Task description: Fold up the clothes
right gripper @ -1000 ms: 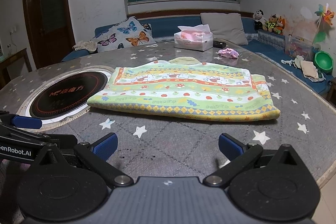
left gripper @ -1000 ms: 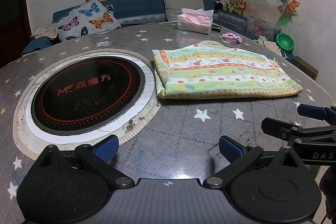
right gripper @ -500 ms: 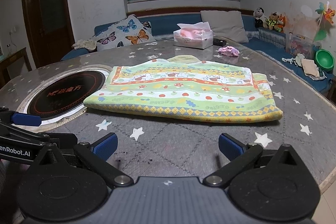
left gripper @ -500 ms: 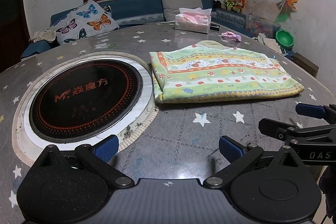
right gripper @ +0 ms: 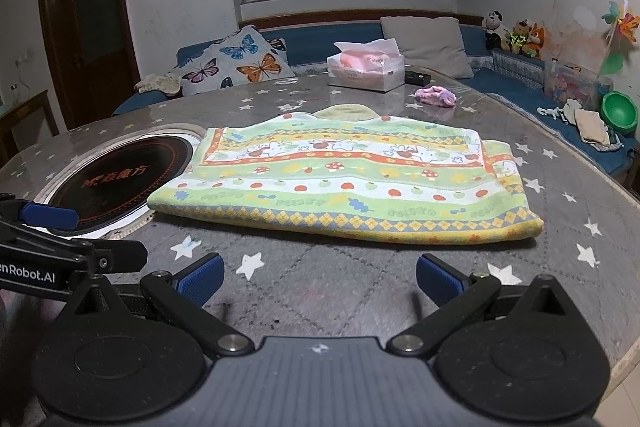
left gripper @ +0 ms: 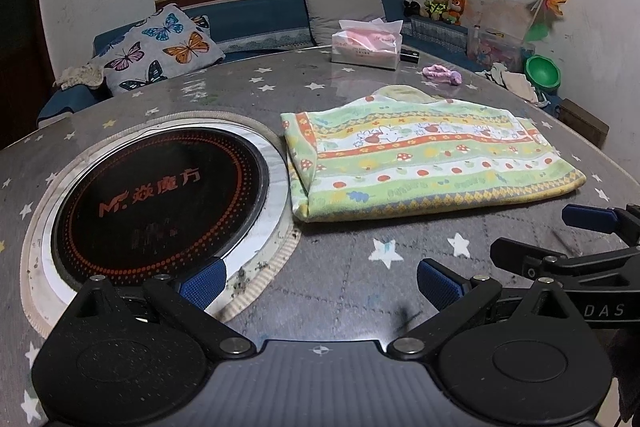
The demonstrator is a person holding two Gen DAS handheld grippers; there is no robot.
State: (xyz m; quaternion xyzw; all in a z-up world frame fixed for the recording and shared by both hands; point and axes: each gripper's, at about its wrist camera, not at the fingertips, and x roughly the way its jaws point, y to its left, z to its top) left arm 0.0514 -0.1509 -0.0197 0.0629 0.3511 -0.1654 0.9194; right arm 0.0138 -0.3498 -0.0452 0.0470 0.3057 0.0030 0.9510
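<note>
Both the left gripper (left gripper: 318,279) and right gripper (right gripper: 318,277) gape empty below the folded garment (right gripper: 344,179), whose collar peeks out behind.

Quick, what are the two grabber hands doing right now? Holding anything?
Left gripper: open, holding nothing, hovering over the table short of the folded cloth.
Right gripper: open, holding nothing, also short of the cloth.

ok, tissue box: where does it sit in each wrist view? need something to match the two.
Left wrist: tissue box upper centre-right, at the table's far edge, beyond the folded cloth.
Right wrist: tissue box upper centre, also beyond the cloth.
Shared landmark: the pink bundle, just right of the box in both views.
</note>
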